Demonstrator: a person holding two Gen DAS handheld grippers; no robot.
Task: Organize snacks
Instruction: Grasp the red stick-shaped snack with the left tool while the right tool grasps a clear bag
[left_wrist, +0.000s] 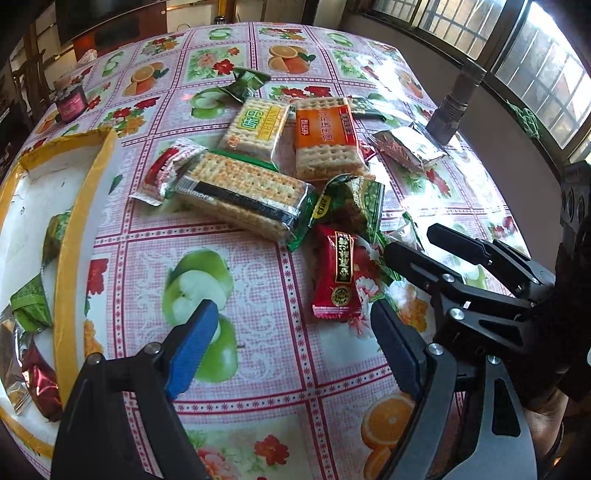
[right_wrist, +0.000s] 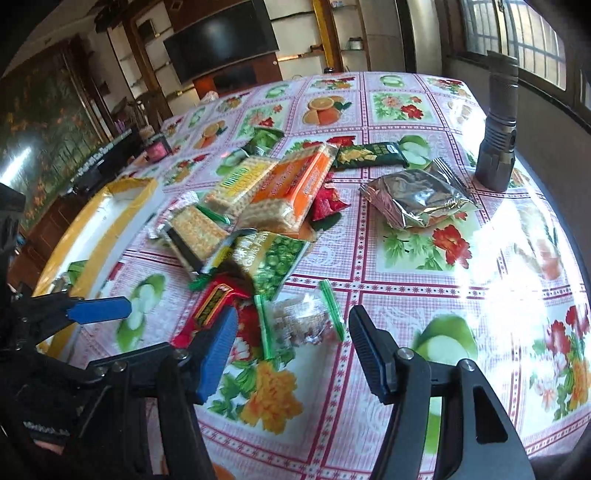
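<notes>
Left gripper (left_wrist: 291, 332) was held wide apart above the tablecloth (left_wrist: 258, 369), nothing between its blue pads (left_wrist: 192, 347). A red candy packet (left_wrist: 338, 275) was seen just beyond the gripper, flat on the cloth. Farther beyond, cracker packs were piled: a green-trimmed pack (left_wrist: 242, 195), a yellow pack (left_wrist: 256, 127), an orange pack (left_wrist: 325, 136). The yellow-rimmed tray (left_wrist: 79, 206) was placed left of the candy, some snacks inside. Right gripper (left_wrist: 421, 243) was seen just right of the candy, parted.
</notes>
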